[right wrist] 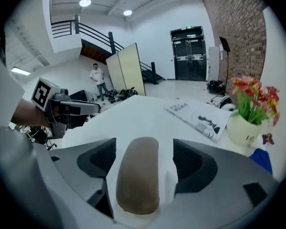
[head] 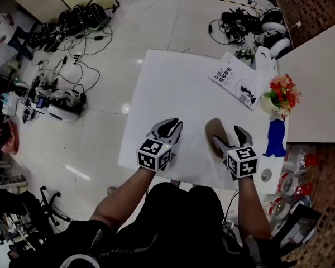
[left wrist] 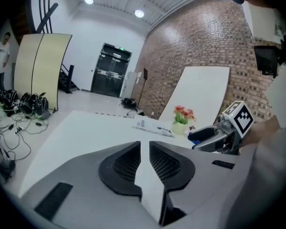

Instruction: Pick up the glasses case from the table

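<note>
The glasses case is a brown, rounded oblong lying on the white table near its front edge. My right gripper is open and low over it. In the right gripper view the case lies lengthwise between the wide jaws of that gripper, and neither pad touches it. My left gripper hovers over bare table to the left of the case. Its jaws stand almost together with only a thin slit between them, and nothing is in them.
A white book lies at the table's far right. A pot of red and yellow flowers and a blue object sit by the right edge. Cables and gear litter the floor to the left.
</note>
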The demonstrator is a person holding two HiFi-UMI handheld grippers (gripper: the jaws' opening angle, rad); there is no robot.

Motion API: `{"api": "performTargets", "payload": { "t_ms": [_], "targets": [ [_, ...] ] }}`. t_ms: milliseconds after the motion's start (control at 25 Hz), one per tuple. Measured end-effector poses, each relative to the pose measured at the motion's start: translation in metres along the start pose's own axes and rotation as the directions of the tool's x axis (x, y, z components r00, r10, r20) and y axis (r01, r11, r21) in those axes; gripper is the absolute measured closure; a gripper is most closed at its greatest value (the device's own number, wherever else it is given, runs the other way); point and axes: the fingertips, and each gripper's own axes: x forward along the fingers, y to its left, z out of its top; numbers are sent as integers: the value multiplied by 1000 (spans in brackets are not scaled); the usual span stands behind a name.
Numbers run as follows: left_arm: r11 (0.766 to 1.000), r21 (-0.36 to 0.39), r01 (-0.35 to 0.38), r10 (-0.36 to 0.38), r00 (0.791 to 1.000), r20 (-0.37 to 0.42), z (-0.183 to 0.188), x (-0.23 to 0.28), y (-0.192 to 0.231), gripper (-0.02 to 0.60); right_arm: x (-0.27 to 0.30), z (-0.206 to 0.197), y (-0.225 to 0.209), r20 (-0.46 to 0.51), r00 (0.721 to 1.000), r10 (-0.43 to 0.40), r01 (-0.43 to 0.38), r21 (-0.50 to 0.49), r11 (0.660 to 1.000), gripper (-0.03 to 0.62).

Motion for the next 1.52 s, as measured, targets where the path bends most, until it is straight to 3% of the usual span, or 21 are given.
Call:
{"api": "performTargets", "payload": {
  "t_ms": [160,360,640,840,1000,1200,1400,1520],
  "targets": [
    [998,-24,-51,49,996,-79,-45,18,3,537,28,-43,7,-92,995,29,-30,-9,1000,264],
    [998,-22,-65,61,989,-135,-77,29,-3,537,44,-57,18,-98,993,60,-60,5,998,264],
    [998,-34,-59,53,987,-150,-91,29,-13,537,45,-61,16,-117,988,99,-94,44,995,264],
    [998,-37,-52,47,991,-128,-81,29,-19,537,45,-63,12,-119,988,96,-89,67,994,266],
    [998,0,-55,55,997,-49,-40,19,-18,537,31,-40,3,-56,994,92,-85,119,989,266],
    [997,51,-53,48,994,93,42,-2,-25,538,-20,35,-13,113,991,66,-78,106,991,266],
    [991,106,-85,53,960,274,141,-47,-55,540,-105,125,-15,306,949,72,-83,24,996,266],
    [983,159,-93,29,931,365,197,-77,-77,578,-152,170,-11,394,917,68,-62,-29,998,266]
  ]
}}
